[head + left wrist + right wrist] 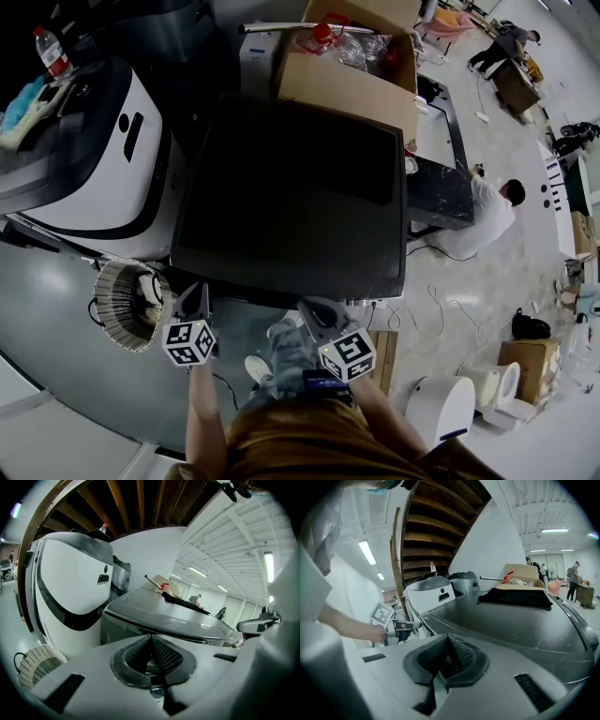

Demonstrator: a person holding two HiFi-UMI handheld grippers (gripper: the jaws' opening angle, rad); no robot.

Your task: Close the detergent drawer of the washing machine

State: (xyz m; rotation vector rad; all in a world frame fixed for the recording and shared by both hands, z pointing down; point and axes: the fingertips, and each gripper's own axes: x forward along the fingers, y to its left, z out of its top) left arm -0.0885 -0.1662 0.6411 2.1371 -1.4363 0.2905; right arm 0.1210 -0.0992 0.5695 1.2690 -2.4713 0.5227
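Concrete floor and stray cartons ring a dark grey washing machine (291, 197) in the head view, with a white machine (103, 159) on its left and a cardboard box (347, 66) behind. Both grippers sit at its front edge, the left gripper (194, 300) by the left corner and the right gripper (314, 314) nearer the middle. The detergent drawer cannot be made out. The front face where it would sit lies below the fingers, hidden under the top's overhang.

Left gripper view: the pads (164, 656) are pressed together with nothing between them. Beyond the fingertips are the machine's top and a strip of its front panel (122, 630).

Right gripper view: the jaws are likewise together and empty. The machine's top stretches ahead of the fingertips, and the left gripper sits off to their left.

The drawer is probably light, stiff plastic on runners. It likely wants a flat push on its front rather than a grasp.
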